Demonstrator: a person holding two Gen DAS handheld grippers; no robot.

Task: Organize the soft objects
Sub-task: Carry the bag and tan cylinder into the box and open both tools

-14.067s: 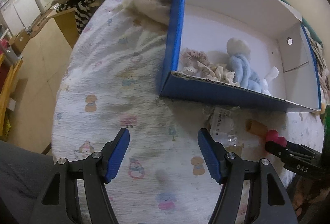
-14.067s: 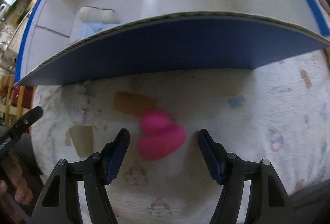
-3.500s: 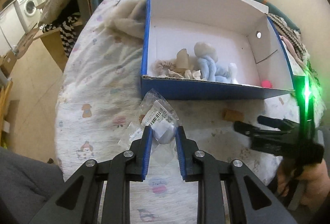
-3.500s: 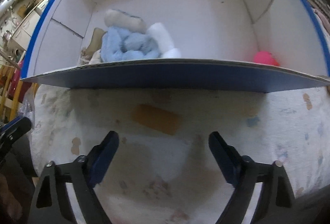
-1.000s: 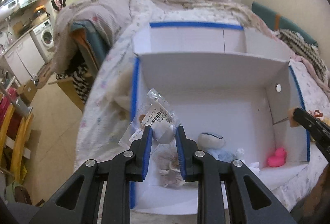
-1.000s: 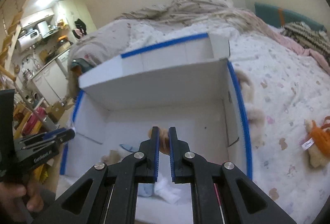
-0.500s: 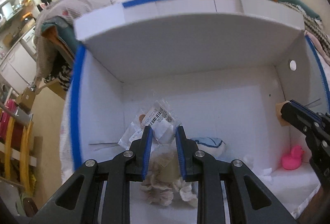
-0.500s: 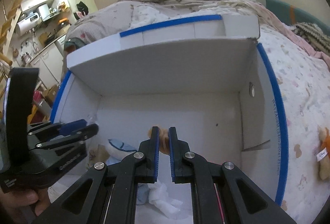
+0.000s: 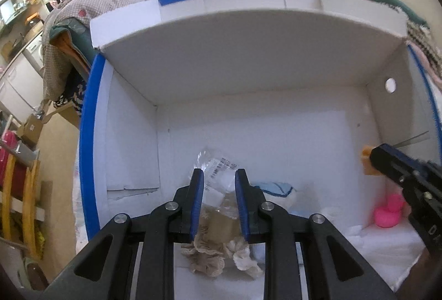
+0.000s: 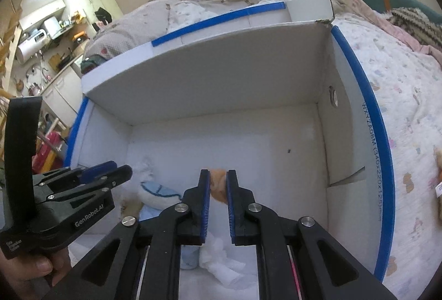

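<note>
A white cardboard box with blue rims (image 9: 88, 117) (image 10: 359, 73) lies open on the bed. My left gripper (image 9: 218, 178) is over its left part, jaws slightly parted, with a clear plastic packet (image 9: 218, 170) between them, sinking toward the beige scrunchies (image 9: 212, 258). My right gripper (image 10: 217, 181) is shut on a small orange-tan soft piece (image 10: 217, 186) above the box floor; it shows in the left wrist view (image 9: 368, 161) too. A pale blue plush (image 10: 158, 195) (image 9: 273, 188) and a pink rubber duck (image 9: 388, 213) lie inside.
The box's raised flap (image 9: 248, 37) stands behind both grippers. A floral bedspread (image 10: 400, 106) surrounds the box, with an orange plush toy (image 10: 437, 161) at its right edge. Kitchen cabinets and a floor lie off the bed's left side (image 9: 16, 84).
My left gripper's jaws have parted a little and the plastic packet has slipped lower, toward the box floor. My right gripper has dipped slightly deeper into the box with the orange piece.
</note>
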